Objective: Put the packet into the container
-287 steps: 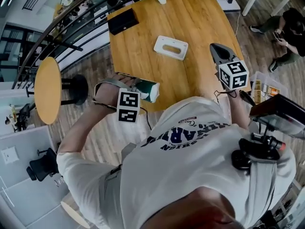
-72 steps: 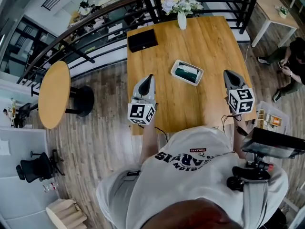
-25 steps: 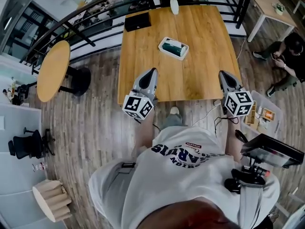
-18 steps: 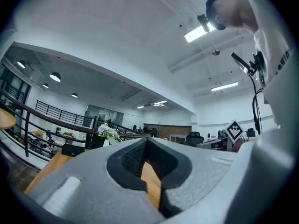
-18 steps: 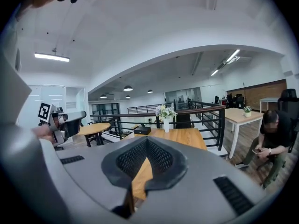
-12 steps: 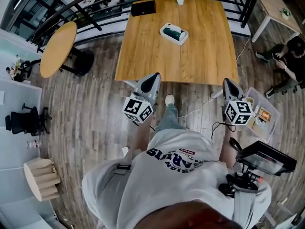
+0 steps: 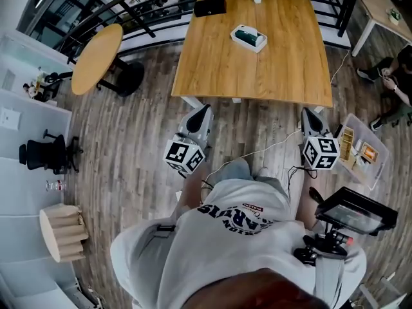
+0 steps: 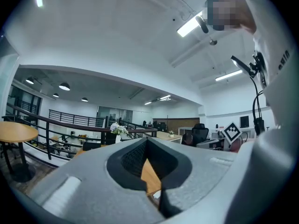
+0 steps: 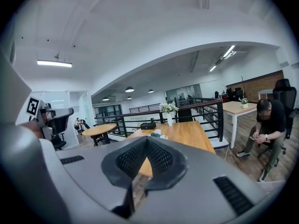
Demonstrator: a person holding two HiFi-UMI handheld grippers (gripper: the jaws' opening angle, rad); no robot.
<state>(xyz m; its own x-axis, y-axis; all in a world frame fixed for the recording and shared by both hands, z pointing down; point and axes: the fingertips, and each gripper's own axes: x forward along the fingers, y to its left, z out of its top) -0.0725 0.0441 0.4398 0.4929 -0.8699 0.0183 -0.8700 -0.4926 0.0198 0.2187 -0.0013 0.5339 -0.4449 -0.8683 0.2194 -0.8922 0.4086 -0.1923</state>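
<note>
Table (image 7: pixel 290 63) sat top of frame, me well apart from it. White container (image 7: pixel 259 44) on it, upper middle, looked to have the green packet (image 7: pixel 246 36) inside, so job done I reckon. My left tongs (image 7: pixel 205 109) and right tongs (image 7: pixel 306 112) were both closed, empty.

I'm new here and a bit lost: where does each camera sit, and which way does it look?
Head view: on the person's head, looking down at floor and table; shirt, left gripper and right gripper show.
Left gripper view: on that gripper, looking along its shut jaws; shirt at right.
Right gripper view: likewise, along its shut jaws.
Shared: the table.
</note>
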